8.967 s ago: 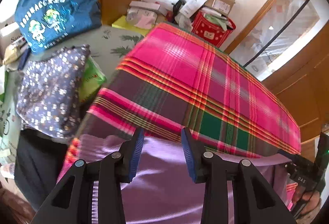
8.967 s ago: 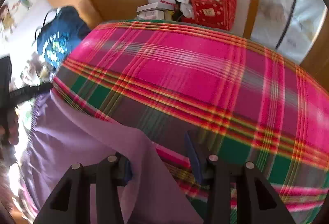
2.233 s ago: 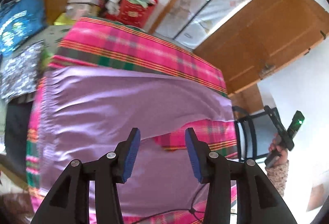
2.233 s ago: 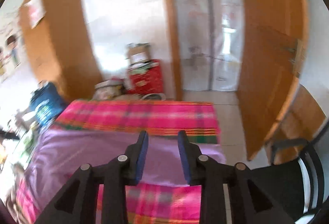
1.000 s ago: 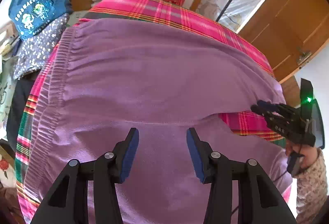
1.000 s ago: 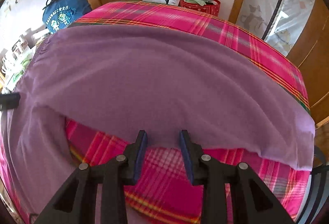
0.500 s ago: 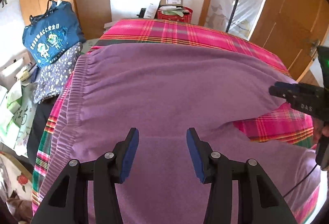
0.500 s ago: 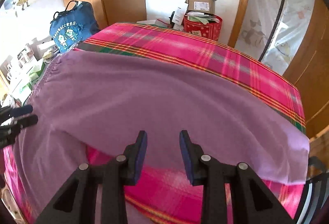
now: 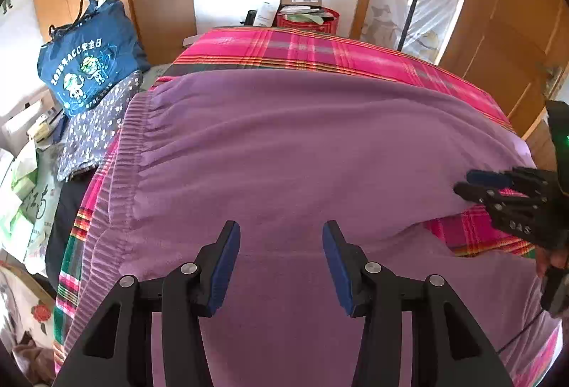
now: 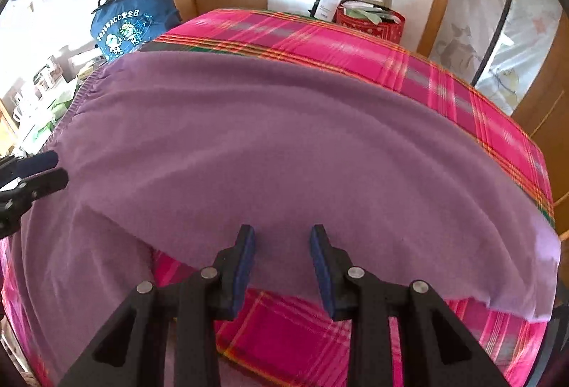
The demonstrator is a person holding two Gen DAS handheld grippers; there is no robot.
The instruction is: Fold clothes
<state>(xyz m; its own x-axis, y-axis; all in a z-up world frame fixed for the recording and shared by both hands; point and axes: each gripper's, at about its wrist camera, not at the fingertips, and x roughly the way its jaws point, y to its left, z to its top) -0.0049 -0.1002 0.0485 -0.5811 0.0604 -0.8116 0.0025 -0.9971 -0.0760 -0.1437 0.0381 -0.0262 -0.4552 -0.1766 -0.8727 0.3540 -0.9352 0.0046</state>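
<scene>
Left tongs and right tongs parted, empty, poised above purple trousers spread flat across pink plaid bed, waistband far left.

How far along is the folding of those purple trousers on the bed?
Early. The purple trousers lie spread flat across the pink plaid bedspread, legs apart, waistband at the left. Nothing is in hand: the left gripper and right gripper hover open above the fabric. Every fold seems left to do.
</scene>
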